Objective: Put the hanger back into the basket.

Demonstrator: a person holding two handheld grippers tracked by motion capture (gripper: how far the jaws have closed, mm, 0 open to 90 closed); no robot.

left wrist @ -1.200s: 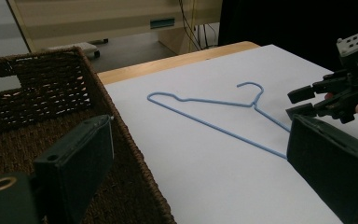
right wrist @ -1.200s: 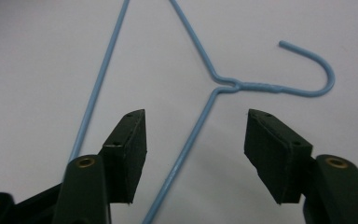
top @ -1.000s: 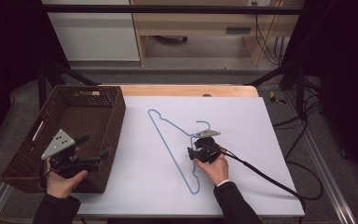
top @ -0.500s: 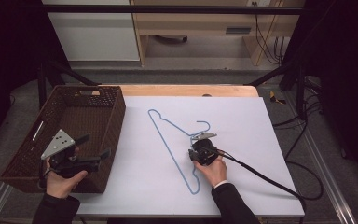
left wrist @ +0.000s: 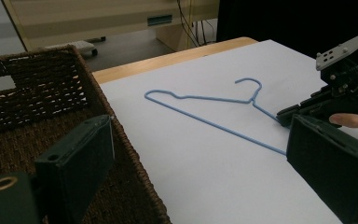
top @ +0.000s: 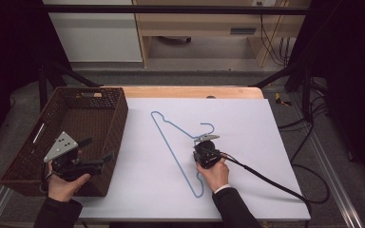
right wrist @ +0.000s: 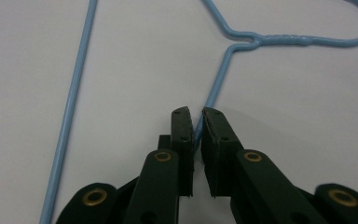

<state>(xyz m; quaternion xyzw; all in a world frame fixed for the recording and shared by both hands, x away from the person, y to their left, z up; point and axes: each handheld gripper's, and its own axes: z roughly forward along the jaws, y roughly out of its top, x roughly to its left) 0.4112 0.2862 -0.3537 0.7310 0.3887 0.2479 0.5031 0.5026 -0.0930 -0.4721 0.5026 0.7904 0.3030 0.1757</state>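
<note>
A light blue wire hanger (top: 170, 141) lies flat on the white table sheet (top: 247, 123). My right gripper (top: 202, 145) points down at the hanger's sloping arm just below the twisted neck. In the right gripper view the jaws have just been closing and now stand nearly together, pinching the hanger wire (right wrist: 213, 95), so the right gripper (right wrist: 196, 112) is shut on it. My left gripper (top: 96, 148) hovers over the near right corner of the wicker basket (top: 120, 118). The left gripper (left wrist: 198, 128) is wide open with nothing between its jaws.
The brown wicker basket (left wrist: 99, 100) stands at the table's left with nothing visible inside. A black cable (top: 271, 183) trails from the right gripper toward the table's right front corner. A strip of the wooden table edge (top: 190, 91) shows beyond the sheet.
The right gripper's jaws have drawn in on the hanger wire, with the hand shifting only slightly. The left hand and the hanger have stayed where they were.
</note>
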